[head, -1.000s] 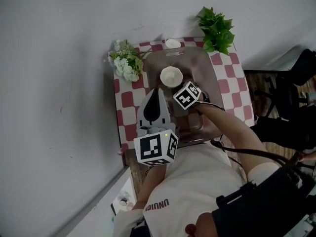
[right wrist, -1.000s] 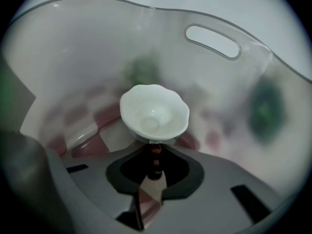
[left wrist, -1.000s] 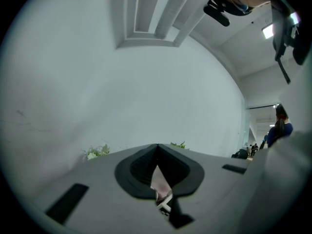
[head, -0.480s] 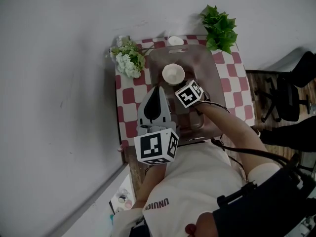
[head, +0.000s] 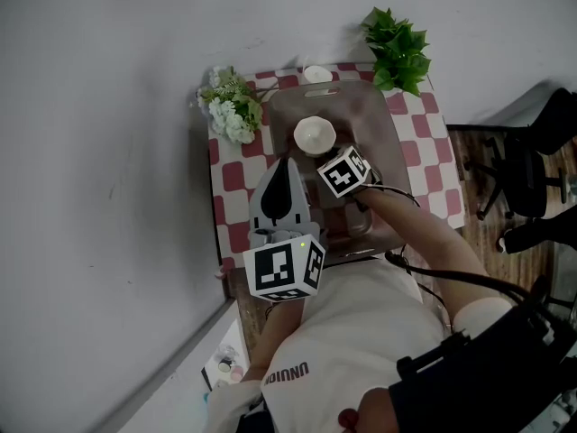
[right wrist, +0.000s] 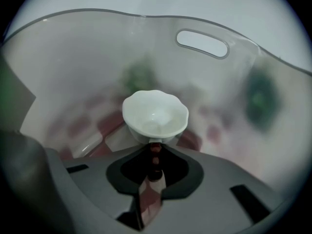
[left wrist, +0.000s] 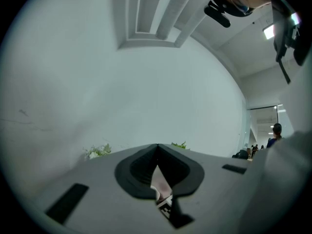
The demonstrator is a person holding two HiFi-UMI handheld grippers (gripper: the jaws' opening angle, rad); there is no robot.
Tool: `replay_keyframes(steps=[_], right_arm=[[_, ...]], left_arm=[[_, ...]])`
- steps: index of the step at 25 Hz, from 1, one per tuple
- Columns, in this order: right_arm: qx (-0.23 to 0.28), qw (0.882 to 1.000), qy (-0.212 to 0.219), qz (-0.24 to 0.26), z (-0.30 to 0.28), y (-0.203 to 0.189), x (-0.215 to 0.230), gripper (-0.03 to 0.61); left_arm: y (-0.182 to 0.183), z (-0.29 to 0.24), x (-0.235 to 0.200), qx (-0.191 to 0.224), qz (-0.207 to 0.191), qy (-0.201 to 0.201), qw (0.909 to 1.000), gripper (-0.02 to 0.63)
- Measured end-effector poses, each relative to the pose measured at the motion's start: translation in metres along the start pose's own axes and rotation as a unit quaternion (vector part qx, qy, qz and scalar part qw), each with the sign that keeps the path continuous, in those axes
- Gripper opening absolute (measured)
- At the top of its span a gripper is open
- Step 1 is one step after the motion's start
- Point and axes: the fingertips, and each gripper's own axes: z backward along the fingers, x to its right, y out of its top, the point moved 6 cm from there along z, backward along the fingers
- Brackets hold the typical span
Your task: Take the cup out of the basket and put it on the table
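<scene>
A pale grey wall (head: 108, 152) filled the left of the head view, and wood flooring with a dark office chair (head: 527, 174) lay to the right. Against the wall stood a small table (head: 433, 152) under a red-and-white checked cloth. White flowers (head: 231, 111) sat at its left far corner, a green plant (head: 397, 50) at its right far corner, and a small white dish-like thing (head: 316, 73) at the far edge between them. Most of the cloth was taken up by a translucent basket (head: 374, 124) with a slot handle in its far wall (right wrist: 202, 44). The person's right forearm (head: 424, 233) reached forward and down into the basket, the marker cube uppermost. The left gripper (head: 287, 162) was held level above the table's left side, facing the wall, with its fingers pressed together (left wrist: 157, 146) and nothing between them. The right gripper (head: 325, 154) pointed steeply down inside the basket; its jaws had just been closing, and their tips (right wrist: 155, 144) pinched the near wall of the cup. The white cup (head: 314, 135), with a wavy rim, sat upright in the far half of the basket (right wrist: 155, 115), mouth up.
</scene>
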Motion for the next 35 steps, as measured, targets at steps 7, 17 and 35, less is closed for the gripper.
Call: replay_keyframes(steps=[7, 17, 35], right_arm=[[0.008, 1.0, 0.0, 0.005, 0.004, -0.001, -0.003, 0.063], [0.027, 1.0, 0.0, -0.003, 0.019, 0.009, -0.005, 0.063], [0.069, 0.998, 0.006, 0.001, 0.04, 0.019, -0.007, 0.063]], left_arm=[[-0.001, 0.002, -0.001, 0.0, -0.001, 0.001, 1.0, 0.012], [0.001, 0.002, 0.0, 0.003, -0.002, 0.0, 1.0, 0.012], [0.003, 0.008, 0.002, 0.007, -0.003, 0.003, 1.0, 0.012]])
